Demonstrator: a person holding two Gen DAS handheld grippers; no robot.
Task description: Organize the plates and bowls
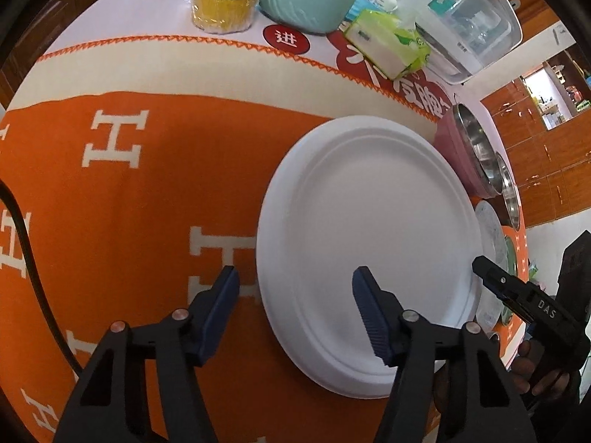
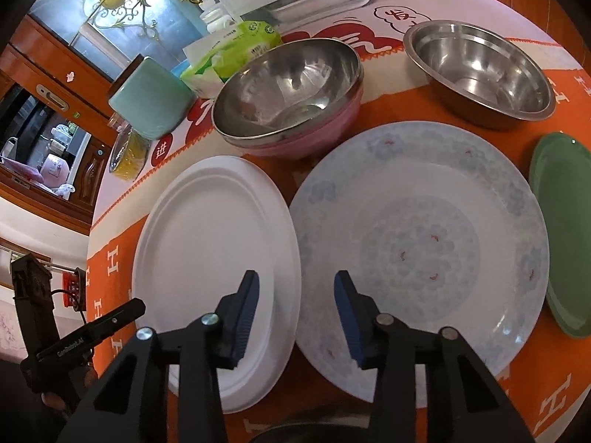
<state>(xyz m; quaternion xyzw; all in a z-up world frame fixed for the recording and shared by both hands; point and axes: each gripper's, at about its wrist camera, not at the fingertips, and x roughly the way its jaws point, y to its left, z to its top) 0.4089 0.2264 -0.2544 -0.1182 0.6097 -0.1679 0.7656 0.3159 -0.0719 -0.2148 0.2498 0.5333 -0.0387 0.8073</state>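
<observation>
The left gripper has its ribbed blue pads spread wide and empty, straddling the near rim of the white paper plate, a matte, moulded disc with a stepped rim lying flat on the orange woven cloth patterned with cream H shapes. The right gripper also stands open and holds nothing, poised over the gap between that plate and a glossy ceramic plate with pale blue floral print; their rims look close to touching. Toward the table's far edge sit a stainless bowl nested in a pink bowl and a separate steel bowl. A smooth green plate lies at the right edge.
</observation>
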